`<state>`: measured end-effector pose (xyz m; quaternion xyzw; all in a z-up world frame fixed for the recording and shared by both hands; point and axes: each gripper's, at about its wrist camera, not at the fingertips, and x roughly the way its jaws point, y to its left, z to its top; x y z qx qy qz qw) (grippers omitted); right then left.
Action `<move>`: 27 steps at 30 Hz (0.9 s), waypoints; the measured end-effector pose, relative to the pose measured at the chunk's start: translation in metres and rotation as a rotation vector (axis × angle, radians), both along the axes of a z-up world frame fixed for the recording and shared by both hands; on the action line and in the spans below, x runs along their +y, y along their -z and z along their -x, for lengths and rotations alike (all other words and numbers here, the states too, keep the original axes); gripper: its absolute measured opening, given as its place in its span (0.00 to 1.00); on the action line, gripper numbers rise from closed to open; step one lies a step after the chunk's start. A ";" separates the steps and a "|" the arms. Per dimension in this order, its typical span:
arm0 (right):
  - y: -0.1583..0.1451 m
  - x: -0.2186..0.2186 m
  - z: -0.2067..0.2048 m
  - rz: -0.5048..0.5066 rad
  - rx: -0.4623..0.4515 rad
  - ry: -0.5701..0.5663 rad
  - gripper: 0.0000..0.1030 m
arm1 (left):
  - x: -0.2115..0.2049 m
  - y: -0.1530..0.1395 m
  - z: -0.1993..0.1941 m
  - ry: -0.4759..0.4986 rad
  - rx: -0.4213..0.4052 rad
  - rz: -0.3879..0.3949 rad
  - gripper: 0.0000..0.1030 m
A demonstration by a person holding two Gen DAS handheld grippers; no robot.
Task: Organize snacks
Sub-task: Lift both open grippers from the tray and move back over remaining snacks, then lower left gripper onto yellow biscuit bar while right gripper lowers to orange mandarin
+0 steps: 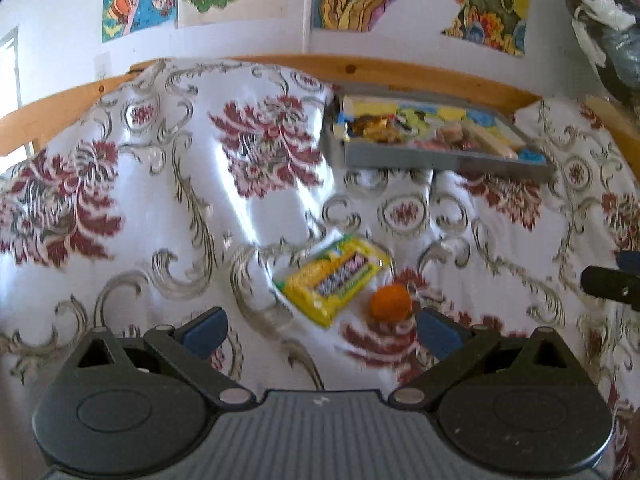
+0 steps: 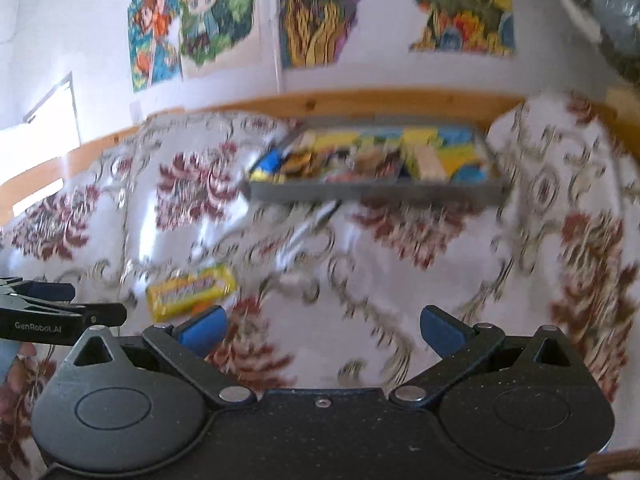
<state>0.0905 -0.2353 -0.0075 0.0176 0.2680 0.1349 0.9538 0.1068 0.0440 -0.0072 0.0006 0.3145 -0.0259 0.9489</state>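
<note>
From my left gripper [image 1: 322, 334] I see the yellow snack packet [image 1: 334, 278] lying flat on the floral cloth [image 1: 160, 200] just ahead of the blue fingertips [image 1: 206, 330], its long axis running diagonally from near-left to far-right, with the far end aimed toward the grey tray [image 1: 440, 160]. A dark band of print runs along that axis, but it is too blurred for me to read. A small orange ball-shaped snack [image 1: 391, 303] sits just beside the packet's near-right side, close to my right-hand fingertip. The tray rests farther back by the wooden rail [image 1: 280, 65], well apart from the packet, and holds a jumble of yellow, blue and gold wrappers. My left tongs stand wide apart with nothing between them. My right gripper [image 2: 322, 330] is likewise spread open and empty over the cloth; from there the packet [image 2: 191, 291] lies off to the left, near the other gripper, whose black arm reads "GenRobot.AI". Colourful posters [image 2: 192, 28] hang on the wall behind.
</note>
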 end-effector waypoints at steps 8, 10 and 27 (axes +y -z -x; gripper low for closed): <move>0.017 0.017 0.000 0.016 0.061 -0.058 0.99 | 0.000 0.010 0.004 -0.017 0.047 -0.003 0.99; 0.019 0.019 0.001 0.017 0.070 -0.066 0.99 | 0.000 0.012 0.004 -0.022 0.054 -0.004 0.99; 0.024 0.027 -0.001 -0.013 0.115 -0.156 0.99 | -0.003 0.019 0.002 -0.012 0.103 -0.014 0.99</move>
